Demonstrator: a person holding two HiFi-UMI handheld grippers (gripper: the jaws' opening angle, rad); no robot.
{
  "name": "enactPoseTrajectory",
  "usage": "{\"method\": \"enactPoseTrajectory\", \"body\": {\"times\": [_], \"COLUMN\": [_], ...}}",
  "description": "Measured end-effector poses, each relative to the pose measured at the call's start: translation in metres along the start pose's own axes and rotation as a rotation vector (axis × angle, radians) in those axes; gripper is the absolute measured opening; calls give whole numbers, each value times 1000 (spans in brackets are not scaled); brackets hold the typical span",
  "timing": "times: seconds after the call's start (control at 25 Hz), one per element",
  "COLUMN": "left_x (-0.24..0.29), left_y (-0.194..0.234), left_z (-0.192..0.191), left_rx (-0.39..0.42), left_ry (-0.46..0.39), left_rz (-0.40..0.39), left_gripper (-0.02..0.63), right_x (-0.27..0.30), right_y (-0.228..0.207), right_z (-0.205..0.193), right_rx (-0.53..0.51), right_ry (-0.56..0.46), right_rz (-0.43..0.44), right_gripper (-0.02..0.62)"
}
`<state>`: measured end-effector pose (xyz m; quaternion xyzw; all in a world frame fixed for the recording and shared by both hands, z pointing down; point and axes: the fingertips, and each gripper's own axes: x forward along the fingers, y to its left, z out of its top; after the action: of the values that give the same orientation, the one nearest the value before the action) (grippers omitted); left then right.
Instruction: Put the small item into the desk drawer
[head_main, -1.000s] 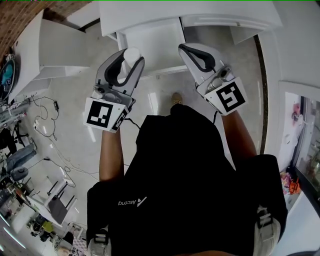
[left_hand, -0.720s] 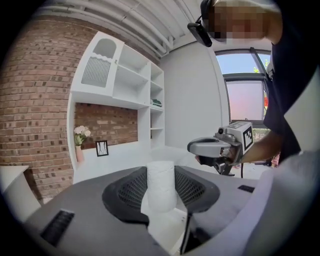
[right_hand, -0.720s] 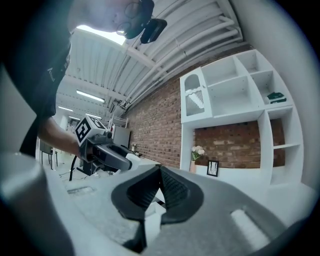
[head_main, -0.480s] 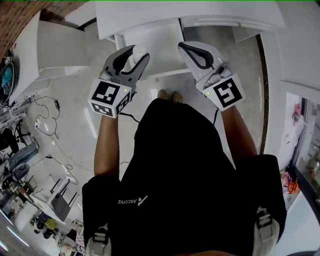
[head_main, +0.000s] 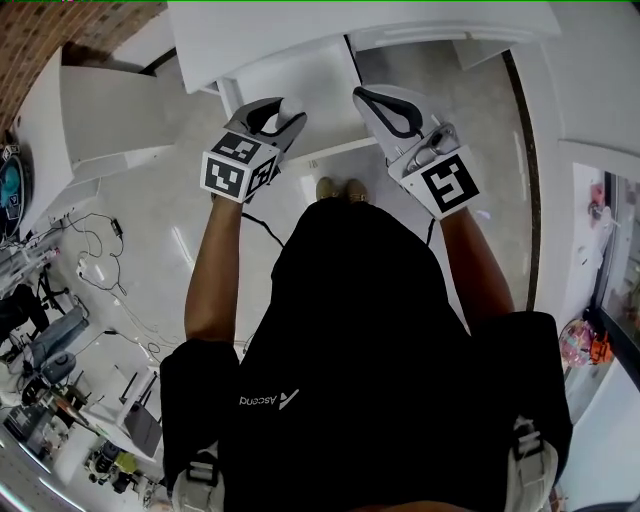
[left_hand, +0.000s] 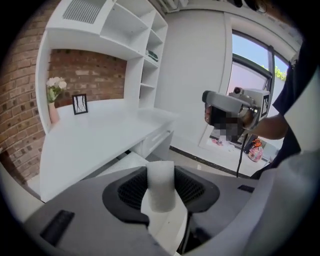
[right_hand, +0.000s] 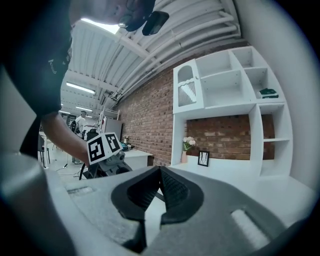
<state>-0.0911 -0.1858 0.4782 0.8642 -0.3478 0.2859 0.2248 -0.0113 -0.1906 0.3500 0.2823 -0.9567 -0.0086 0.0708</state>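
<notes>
The black shirt (head_main: 380, 330) bears the white word "Ascend", seen upside down, beside a small logo (head_main: 284, 401).

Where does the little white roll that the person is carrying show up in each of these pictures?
Head view: the white roll sits upper middle, in the left gripper's jaws.
Left gripper view: lower centre, clamped between the jaws.
Right gripper view: not visible; only the left gripper's marker cube shows, at left.
Shared landmark: the white desk, seen in all three.

Black short-sleeved shirt (head_main: 380, 330), white logo (head_main: 265, 401) perhaps lettering; grey left gripper (head_main: 287, 108) and right gripper (head_main: 362, 95).
</notes>
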Motion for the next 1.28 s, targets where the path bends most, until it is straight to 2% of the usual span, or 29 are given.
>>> {"method": "enactPoseTrajectory", "body": {"times": [0.28,0.6,1.28], "left_x": [41,79,147], "left_y": [13,30,39], "left_z": [-36,-80,-150], "left_rx": [-30,5,-53], "left_ry": [136,309,550], "left_rz": [-56,-108,-241], "left_gripper": [166,166,166], "right_x": [3,10,18], "right_y": [-1,-5,-28], "right_z": [-14,-40,-70], "right_rx": [-8,-20,11], "right_ry": [41,105,173], "right_rz": [-25,-47,-91], "right_gripper": [0,0,0]}}
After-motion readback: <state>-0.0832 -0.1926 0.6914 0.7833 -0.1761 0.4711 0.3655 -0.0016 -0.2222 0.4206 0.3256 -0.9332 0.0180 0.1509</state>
